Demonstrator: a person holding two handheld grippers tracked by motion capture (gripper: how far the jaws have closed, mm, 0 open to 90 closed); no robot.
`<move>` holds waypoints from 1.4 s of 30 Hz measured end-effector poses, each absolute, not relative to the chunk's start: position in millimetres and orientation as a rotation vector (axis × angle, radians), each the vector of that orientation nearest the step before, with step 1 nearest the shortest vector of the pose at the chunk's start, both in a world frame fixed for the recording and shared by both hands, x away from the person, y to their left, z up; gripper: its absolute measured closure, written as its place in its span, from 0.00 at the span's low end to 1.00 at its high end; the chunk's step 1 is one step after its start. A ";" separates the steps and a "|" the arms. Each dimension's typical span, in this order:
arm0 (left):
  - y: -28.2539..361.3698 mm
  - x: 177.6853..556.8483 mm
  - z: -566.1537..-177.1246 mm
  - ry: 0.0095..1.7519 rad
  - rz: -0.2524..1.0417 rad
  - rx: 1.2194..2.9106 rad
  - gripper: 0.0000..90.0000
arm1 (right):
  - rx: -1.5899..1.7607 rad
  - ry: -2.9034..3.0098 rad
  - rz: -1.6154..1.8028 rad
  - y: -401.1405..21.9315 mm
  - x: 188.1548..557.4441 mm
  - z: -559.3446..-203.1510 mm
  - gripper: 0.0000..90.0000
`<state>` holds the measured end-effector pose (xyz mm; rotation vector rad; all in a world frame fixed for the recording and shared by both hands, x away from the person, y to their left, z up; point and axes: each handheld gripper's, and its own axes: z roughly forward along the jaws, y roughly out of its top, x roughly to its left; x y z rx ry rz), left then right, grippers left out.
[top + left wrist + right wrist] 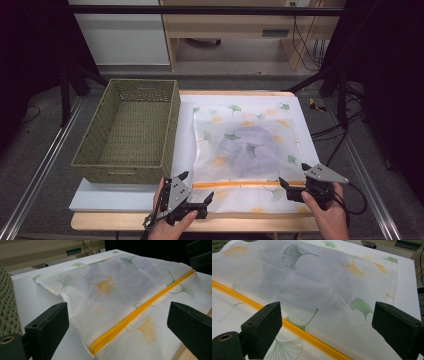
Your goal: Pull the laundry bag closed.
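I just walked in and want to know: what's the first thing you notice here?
A white mesh bag printed with ginkgo leaves lies flat mid-table, something grey inside, a yellow zipper along its near edge. A green woven basket sits to its left. Both grippers, left and right, hover open at the zipper's ends.

No writing, label, brand, number or sign can be read anywhere. The mesh bag (247, 145) carries only a printed pattern of green and orange ginkgo leaves, with no lettering among them, and its orange zipper (140, 311) bears no mark. The woven basket (131, 131) and the white surface (95, 197) are blank, and the furniture behind shows nothing legible.
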<state>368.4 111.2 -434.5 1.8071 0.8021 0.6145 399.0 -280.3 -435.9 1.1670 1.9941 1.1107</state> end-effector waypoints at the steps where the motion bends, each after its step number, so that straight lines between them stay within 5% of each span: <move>1: 112.8 368.4 -433.1 0.807 0.613 1.798 0.04 | 1.160 1.992 1.110 -281.7 399.3 -435.8 0.11; 42: 218.6 371.3 -390.5 0.969 0.809 1.541 0.05 | 1.232 1.851 1.089 -325.2 398.4 -441.0 0.09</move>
